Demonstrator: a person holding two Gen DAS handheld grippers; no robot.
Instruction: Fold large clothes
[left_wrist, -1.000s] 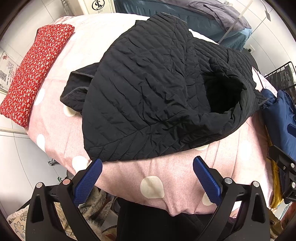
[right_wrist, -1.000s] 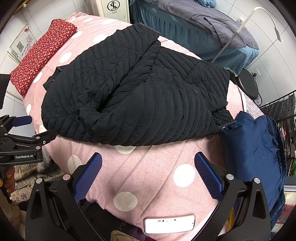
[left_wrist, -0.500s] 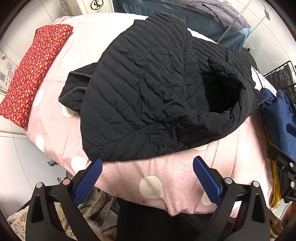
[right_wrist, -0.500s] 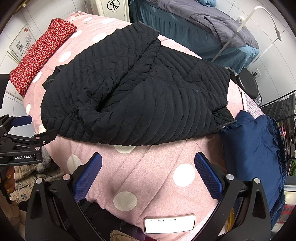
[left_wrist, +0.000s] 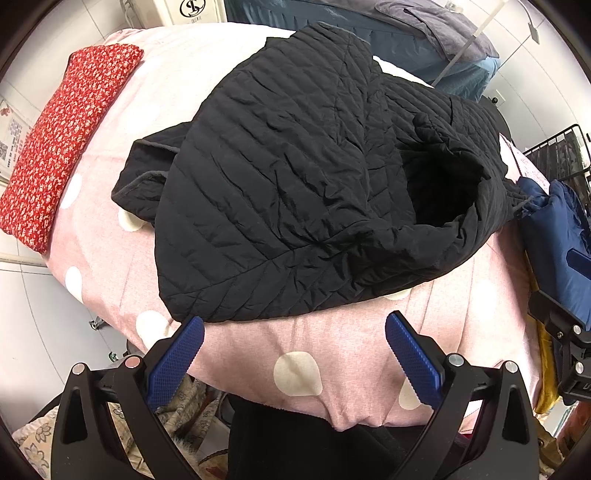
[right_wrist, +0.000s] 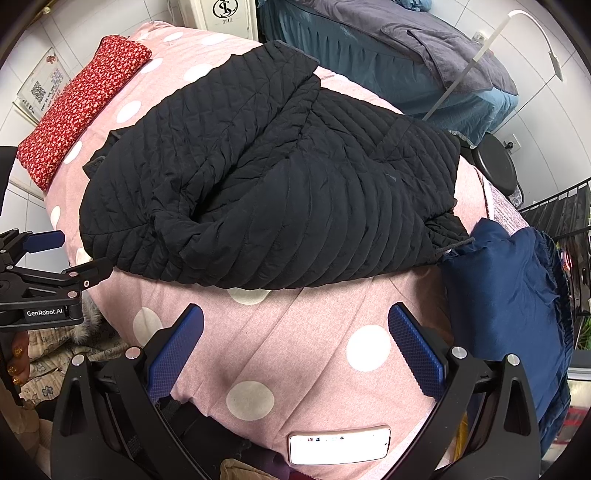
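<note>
So from where I'm sitting, the black quilted jacket (left_wrist: 295, 192) is lying bunched up in the middle of the pink polka-dot bed cover (left_wrist: 332, 354), with its near hem sitting just past the tips of both grippers. My left gripper (left_wrist: 294, 334) is spread wide with nothing between the blue pads; the jacket's lower left corner is just beyond its left fingertip, maybe touching, I can't quite tell. The right gripper (right_wrist: 295, 325) is just as wide open and empty, hovering over bare cover, with the hem a bit further off. A navy garment (right_wrist: 509, 295) is heaped at the jacket's right edge, a red floral pillow (right_wrist: 81, 107) lies at the far left side, and a phone (right_wrist: 339, 444) rests on the cover below the right gripper.

Compared to a second ago, hardly anything's different. The left view has crept slightly closer to the jacket, and the right view looks basically identical.
</note>
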